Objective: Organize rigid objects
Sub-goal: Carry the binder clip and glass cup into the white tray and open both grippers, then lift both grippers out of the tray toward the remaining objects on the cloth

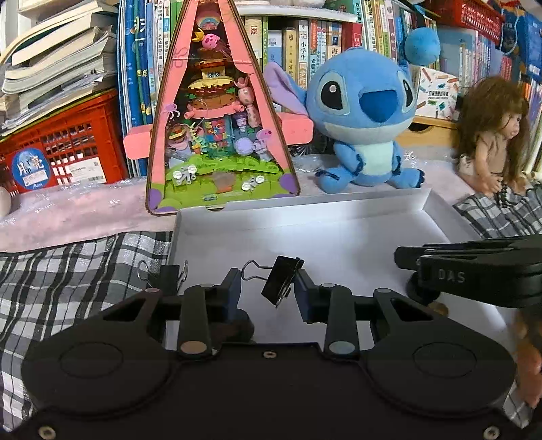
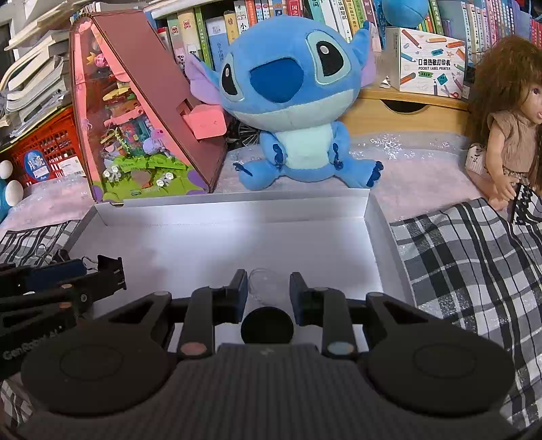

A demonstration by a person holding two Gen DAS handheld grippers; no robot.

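left tool [image 1: 267, 287]: over near left corner of white box, black binder clip [image 1: 282, 283] hanging tilted between the pads; right pad touching it, left pad at its wire handle; grip looks loose, cannot tell if truly clamped
right tool [image 2: 267, 287]: over near middle of box, pads clenched on a clear, glassy thing [image 2: 266, 287], hard to make out; black round disc [image 2: 267, 325] just below, apparently part of it
white box [image 1: 338, 216]: open, shallow, on plaid cloth [image 1: 67, 270]; visible floor bare, nothing seen set down inside yet
second binder clip [image 1: 169, 272]: on the cloth, just outside box's left wall, not yet picked up
progress: early; two items in the tools above the box, none placed as far as visible; left to do: lower and release both, fetch the outside clip
far: triangular pink diorama [image 1: 216, 111], blue plush [image 1: 366, 118], doll [image 1: 494, 135], bookshelf [image 1: 305, 30] behind; not involved
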